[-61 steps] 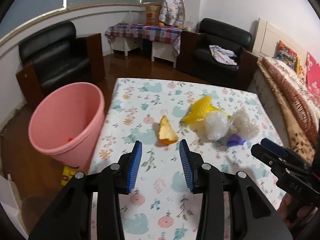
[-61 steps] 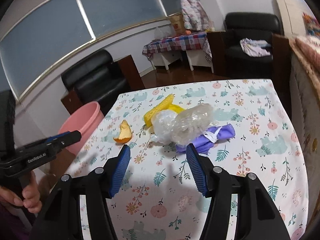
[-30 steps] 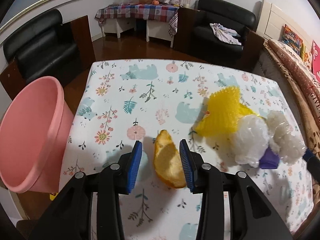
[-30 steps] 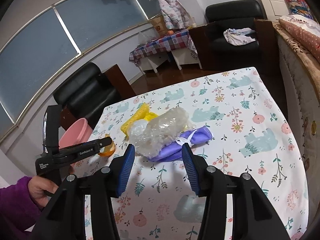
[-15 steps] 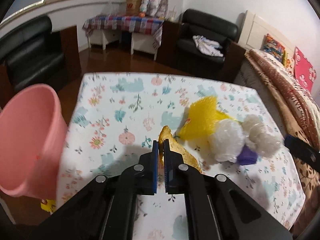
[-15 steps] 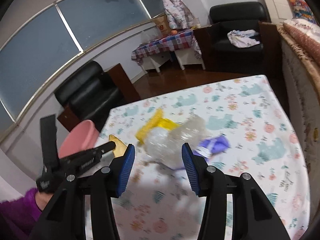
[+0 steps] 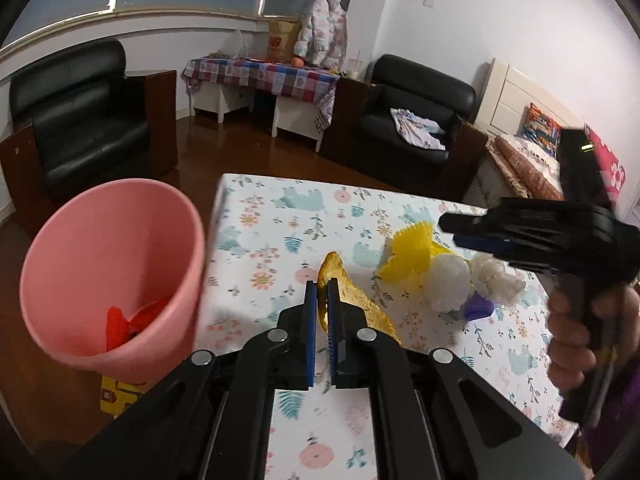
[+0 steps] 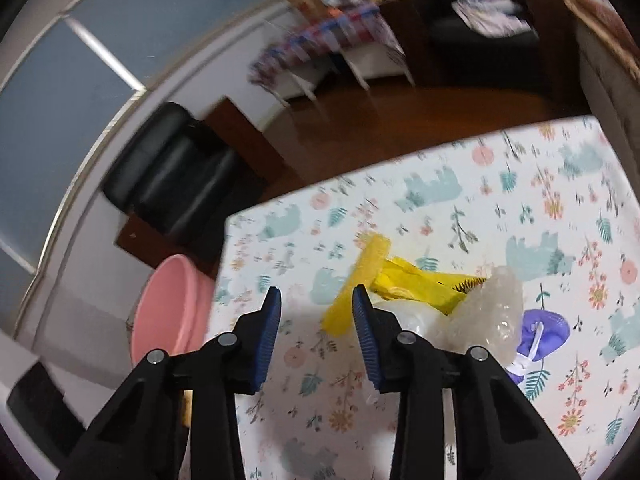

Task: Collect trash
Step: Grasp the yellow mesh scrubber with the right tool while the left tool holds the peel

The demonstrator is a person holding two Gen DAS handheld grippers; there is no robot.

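My left gripper (image 7: 322, 286) is shut on a curved orange peel (image 7: 360, 304), held above the flowered table (image 7: 280, 208) next to the pink bin (image 7: 188, 248). The trash pile holds a yellow foam net (image 7: 412, 256), white plastic wads (image 7: 446, 284) and a purple scrap (image 7: 478, 308). My right gripper (image 8: 316, 292) hovers over the pile's left end, its jaws closing. The yellow net (image 8: 370, 264) ends just under its right finger, and the pads press on nothing. The clear plastic (image 8: 492, 312) and the purple scrap (image 8: 540, 332) lie to its right.
The pink bin (image 8: 168, 312) stands on the floor off the table's left edge, with red trash (image 7: 128, 320) inside. A hand (image 7: 576, 340) holds the right gripper (image 7: 450, 230) above the pile. Black armchairs and a checked side table stand behind.
The left gripper shut on the orange peel and lifted it off the table toward the bin side. The right gripper swung left over the pile and its jaws narrowed.
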